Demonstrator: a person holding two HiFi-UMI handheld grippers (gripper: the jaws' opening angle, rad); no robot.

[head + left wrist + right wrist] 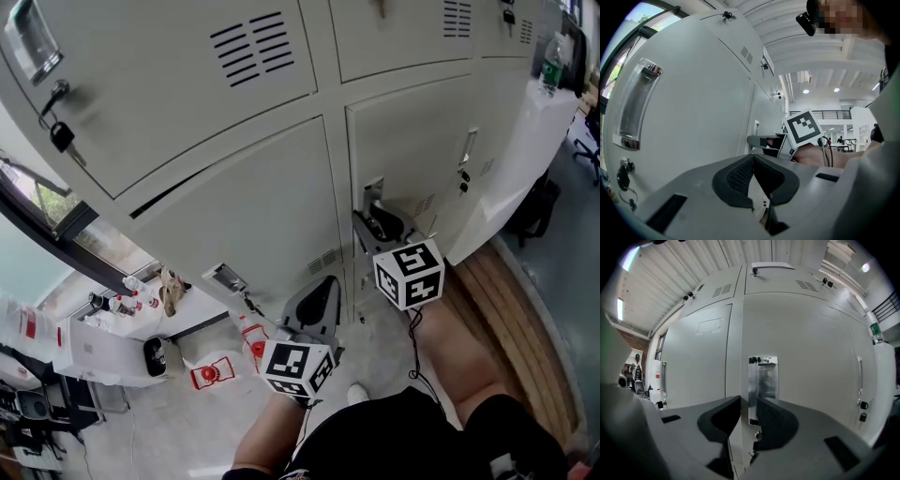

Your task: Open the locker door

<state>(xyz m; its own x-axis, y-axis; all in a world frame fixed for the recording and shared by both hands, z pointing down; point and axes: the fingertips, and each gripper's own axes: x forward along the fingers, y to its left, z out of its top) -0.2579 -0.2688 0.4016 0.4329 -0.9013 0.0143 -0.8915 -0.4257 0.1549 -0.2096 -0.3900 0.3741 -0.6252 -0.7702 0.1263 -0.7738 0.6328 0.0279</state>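
The grey locker door (422, 141) at the lower right carries an upright chrome handle (373, 191) near its left edge. My right gripper (381, 221) reaches up to that handle. In the right gripper view the handle (763, 380) stands straight ahead, with its left edge between the jaws of the right gripper (748, 401). The right pad lies against the chrome; a narrow gap shows at the left pad. A small key lock (758, 434) sits under the handle. My left gripper (315, 302) hangs lower, shut and holding nothing; in its own view the left gripper (753, 158) points along the lockers.
Neighbouring doors have their own handles (225, 277) (636, 108) and hanging keys (62, 137). A green bottle (553, 62) stands on a white cabinet at the far right. Red-and-white packs (211, 373) lie on the floor at left. The person's legs (450, 375) fill the bottom.
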